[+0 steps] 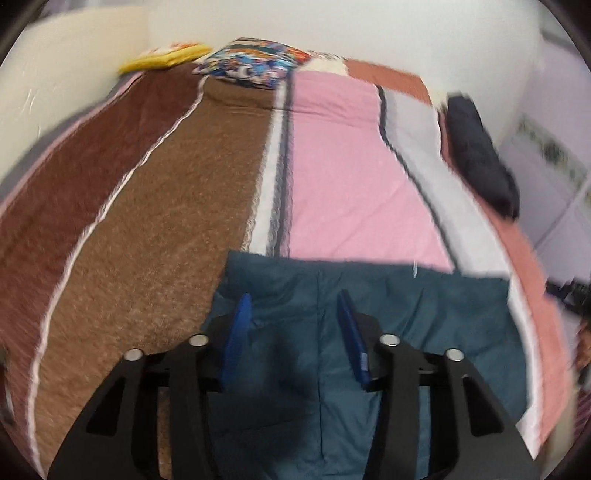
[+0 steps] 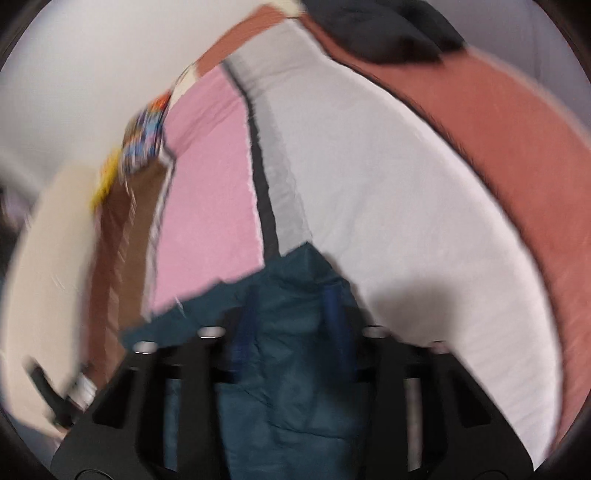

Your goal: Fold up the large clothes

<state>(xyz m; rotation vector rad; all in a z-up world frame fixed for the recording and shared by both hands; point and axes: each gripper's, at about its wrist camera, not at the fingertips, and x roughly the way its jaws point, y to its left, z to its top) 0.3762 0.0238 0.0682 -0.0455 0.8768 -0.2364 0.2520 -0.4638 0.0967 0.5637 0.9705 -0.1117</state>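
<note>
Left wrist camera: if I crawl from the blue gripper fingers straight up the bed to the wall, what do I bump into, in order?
Left gripper → teal garment → pink stripe of the bedspread → colourful patterned pillow → white wall.
</note>
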